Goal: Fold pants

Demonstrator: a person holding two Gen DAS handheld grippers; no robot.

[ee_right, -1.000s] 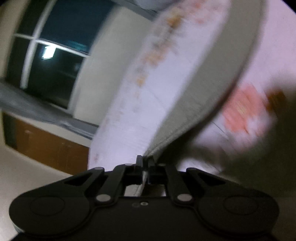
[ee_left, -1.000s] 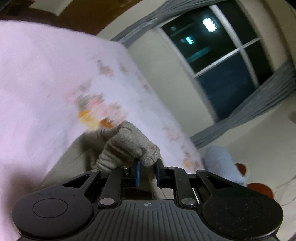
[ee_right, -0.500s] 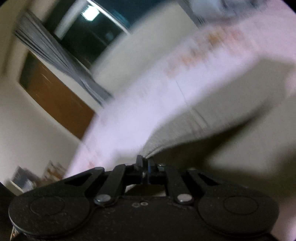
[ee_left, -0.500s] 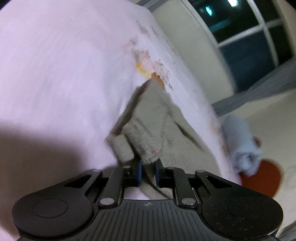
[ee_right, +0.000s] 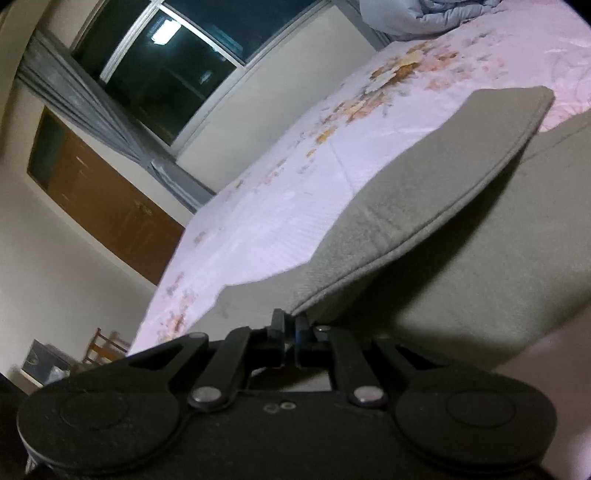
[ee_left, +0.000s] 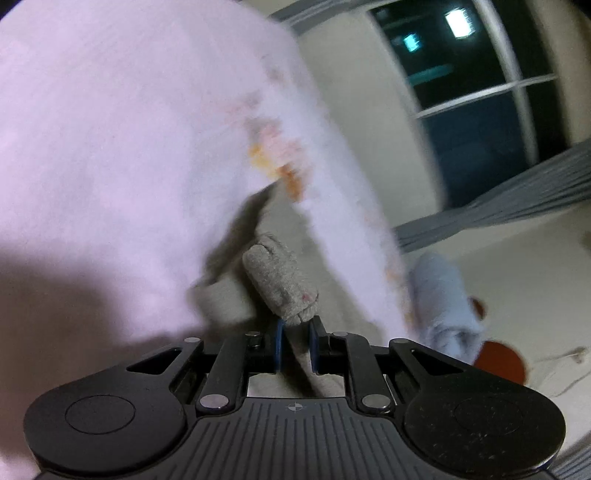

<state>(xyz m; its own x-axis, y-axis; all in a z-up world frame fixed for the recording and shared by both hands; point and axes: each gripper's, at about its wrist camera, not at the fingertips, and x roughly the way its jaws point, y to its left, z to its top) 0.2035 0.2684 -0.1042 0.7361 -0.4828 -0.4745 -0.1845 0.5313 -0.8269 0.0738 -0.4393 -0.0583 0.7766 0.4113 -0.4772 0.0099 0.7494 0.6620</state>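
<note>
Both grippers have hold of the grey pants, which lie spread over a bed (ee_right: 280,225) covered in a pale pink sheet with orange flower prints. The left gripper (ee_left: 296,345) has its 2 blue-padded fingers (ee_left: 279,345) drawn in narrow on a bunched, rolled wad of the pants (ee_left: 282,288); the wad sticks up past the fingertips, and more of the grey cloth trails away over the sheet behind it. This view is blurred, so the fine folds of the wad cannot be made out. The right gripper (ee_right: 290,325) is pinched nearly closed on a seamed edge of the pants (ee_right: 424,206), at a corner close to the camera. From that pinch 1 flap is lifted off the layer below and runs out flat and taut toward the far side, with a dark shadow under it, while the lower layer rests on the sheet. Beyond the bed stands a dark window (ee_right: 166,62) with grey curtains (ee_right: 85,107), and beside it a brown door (ee_right: 107,210). A pale blue blanket (ee_right: 417,14) is heaped at the far end of the bed.
</note>
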